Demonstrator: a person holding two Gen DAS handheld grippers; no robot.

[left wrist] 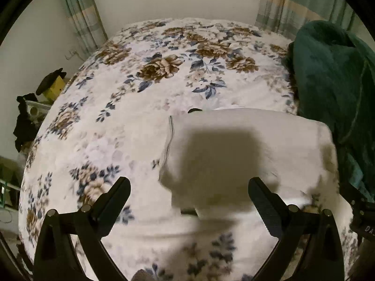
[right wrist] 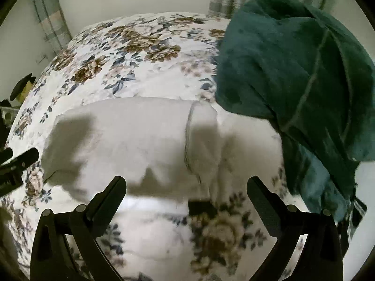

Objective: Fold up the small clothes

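Note:
A small white garment [left wrist: 246,154] lies folded flat on the floral bedspread [left wrist: 145,89]. In the right wrist view the white garment [right wrist: 131,140] shows a seam and a folded layer on its right part. My left gripper [left wrist: 188,187] is open and empty, hovering over the garment's near left edge. My right gripper [right wrist: 186,185] is open and empty, over the garment's near edge. The left gripper's fingers [right wrist: 21,158] show at the left edge of the right wrist view. Part of the right gripper [left wrist: 363,213] shows at the right edge of the left wrist view.
A dark green fleece blanket [right wrist: 300,70] is heaped on the bed just right of the garment. The bed's left edge drops to a cluttered stand with a yellow box [left wrist: 55,89]. Curtains [left wrist: 82,16] and a wall stand behind the bed.

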